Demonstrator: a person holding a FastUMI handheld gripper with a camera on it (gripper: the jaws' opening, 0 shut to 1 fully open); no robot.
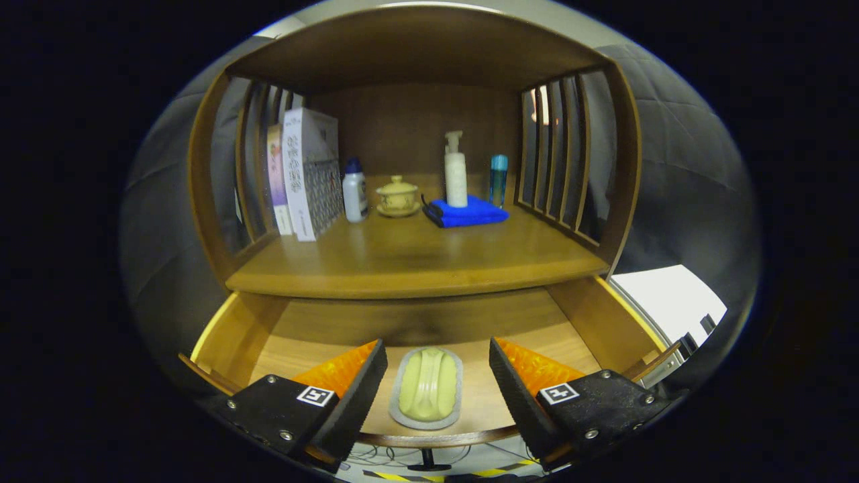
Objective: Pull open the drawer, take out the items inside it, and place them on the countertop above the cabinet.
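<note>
The drawer (pixel 282 335) is pulled open. A soap dish (pixel 427 388) lies in it, right between the spread fingers of the gripper (pixel 437 376), not gripped yet; lifting it to the countertop (pixel 416 258) beyond remains.

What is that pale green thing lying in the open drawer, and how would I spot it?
Under the wooden cabinet's countertop the drawer stands open. A pale green oblong pad with a grey rim lies flat on its floor, between the open gripper's fingers, untouched, the drawer's one visible item.
</note>
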